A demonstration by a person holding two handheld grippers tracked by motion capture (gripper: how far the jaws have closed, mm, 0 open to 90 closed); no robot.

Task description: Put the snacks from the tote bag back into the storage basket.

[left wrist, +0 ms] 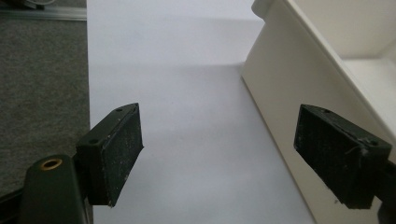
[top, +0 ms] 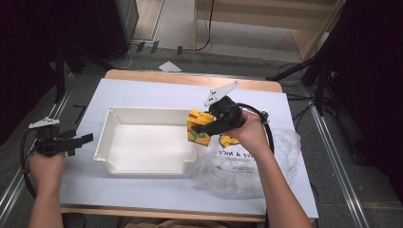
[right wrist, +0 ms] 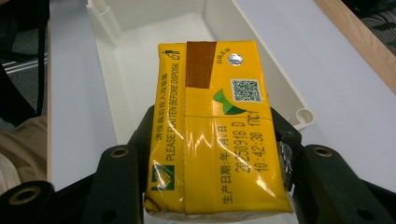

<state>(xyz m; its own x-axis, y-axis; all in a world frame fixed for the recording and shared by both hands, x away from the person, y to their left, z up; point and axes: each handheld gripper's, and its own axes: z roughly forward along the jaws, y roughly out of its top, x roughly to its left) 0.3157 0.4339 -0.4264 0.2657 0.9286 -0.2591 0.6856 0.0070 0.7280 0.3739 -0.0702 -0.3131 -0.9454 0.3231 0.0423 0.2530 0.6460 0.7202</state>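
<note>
Two grippers are at work over the white-covered table [top: 157, 187]. The right gripper [top: 202, 129] pinches a yellow drink carton [right wrist: 212, 130] by its sides and holds it in the air right over the right-hand rim of the white tray [top: 142, 168], whose inside lies bare with plenty of room. Printed on the carton I can read "PLEASE FLATTEN BEFORE DISPOSAL", a date stamp beginning 2025, a QR code and a foil straw hole. Just right of the tray, under the forearm, lies a crumpled clear plastic bag [top: 285, 156] with dark lettering too creased to read. The left gripper [left wrist: 219, 156] hovers with jaws spread wide and nothing between them, just outside the tray's left wall, near the table's left edge.
</note>
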